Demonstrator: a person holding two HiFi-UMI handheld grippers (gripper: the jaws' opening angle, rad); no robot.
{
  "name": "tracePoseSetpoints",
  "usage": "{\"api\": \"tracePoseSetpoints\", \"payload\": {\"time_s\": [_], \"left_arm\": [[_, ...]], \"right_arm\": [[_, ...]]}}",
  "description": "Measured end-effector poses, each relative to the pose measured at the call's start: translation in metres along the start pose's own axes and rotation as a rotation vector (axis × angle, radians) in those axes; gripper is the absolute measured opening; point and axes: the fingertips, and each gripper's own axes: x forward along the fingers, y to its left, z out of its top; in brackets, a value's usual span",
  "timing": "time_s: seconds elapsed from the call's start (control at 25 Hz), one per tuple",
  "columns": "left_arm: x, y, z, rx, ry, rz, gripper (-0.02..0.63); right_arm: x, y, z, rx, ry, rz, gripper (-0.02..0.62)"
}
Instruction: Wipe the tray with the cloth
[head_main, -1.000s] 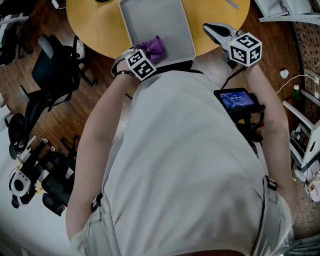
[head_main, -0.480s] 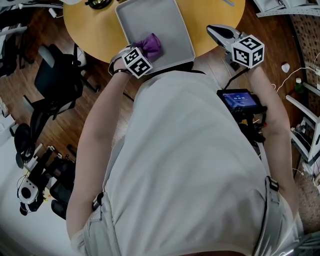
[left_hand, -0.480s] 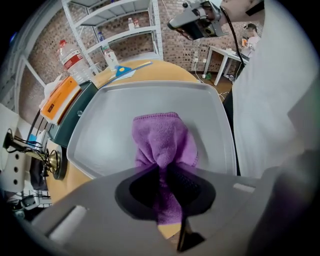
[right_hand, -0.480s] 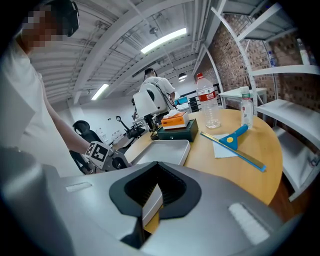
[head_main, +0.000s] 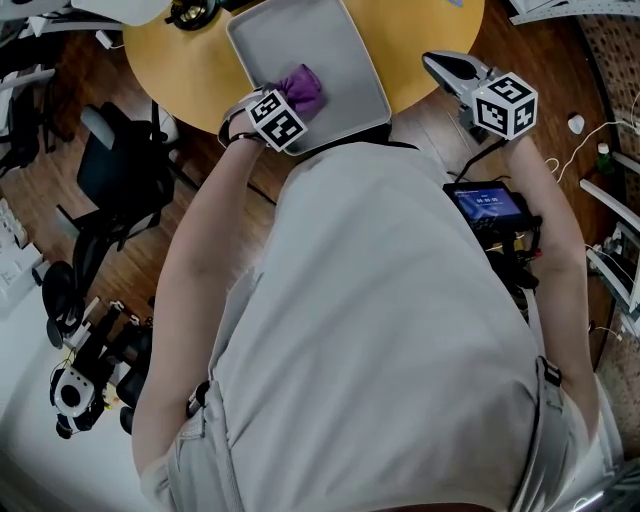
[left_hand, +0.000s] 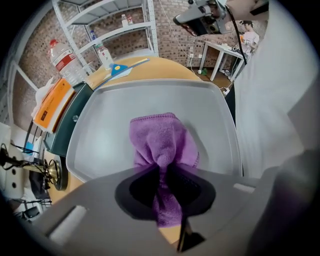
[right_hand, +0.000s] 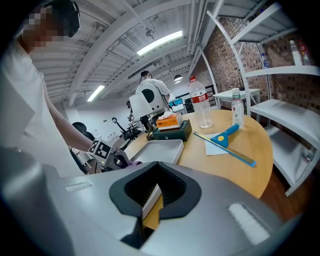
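Observation:
A grey tray (head_main: 330, 45) lies on the round yellow table (head_main: 190, 70). A purple cloth (head_main: 301, 87) rests bunched on the tray's near left part. My left gripper (head_main: 288, 102) is shut on the cloth (left_hand: 160, 142), which is pinched between the jaws and spreads onto the tray floor (left_hand: 105, 120). My right gripper (head_main: 437, 63) hovers off the table's near right edge, jaws together and empty. In the right gripper view the right gripper (right_hand: 152, 197) looks across the table at the tray (right_hand: 162, 150) and the left gripper (right_hand: 116, 160).
Beyond the tray stand a dark green box (right_hand: 175, 131) with an orange box on it, a water bottle (right_hand: 200, 107) and a small bottle (right_hand: 237, 114). A blue-handled tool on paper (right_hand: 225, 137) lies to the right. Black office chairs (head_main: 120, 165) stand left; shelving is behind.
The head view has drifted a little. The left gripper and cloth stay on the tray's near left part with only slight movement. The right gripper holds its place beside the table.

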Motion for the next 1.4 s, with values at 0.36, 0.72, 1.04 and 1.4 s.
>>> {"api": "tracePoseSetpoints", "payload": {"time_s": [0.36, 0.72, 1.04, 1.4], "left_arm": [[0.008, 0.0, 0.069, 0.05, -0.004, 0.004, 0.057], [0.022, -0.022, 0.147, 0.146, 0.01, 0.02, 0.057], [0.025, -0.019, 0.149, 0.118, 0.022, 0.043, 0.055], [0.025, 0.02, 0.15, 0.057, 0.025, 0.068, 0.057]], "right_arm": [[-0.038, -0.027, -0.013, 0.036, -0.022, -0.043, 0.003], [-0.069, -0.062, -0.023, 0.063, -0.052, -0.071, 0.003], [-0.059, -0.083, -0.035, 0.11, -0.048, -0.022, 0.003], [-0.046, -0.077, -0.04, 0.118, -0.025, 0.02, 0.003]]}}
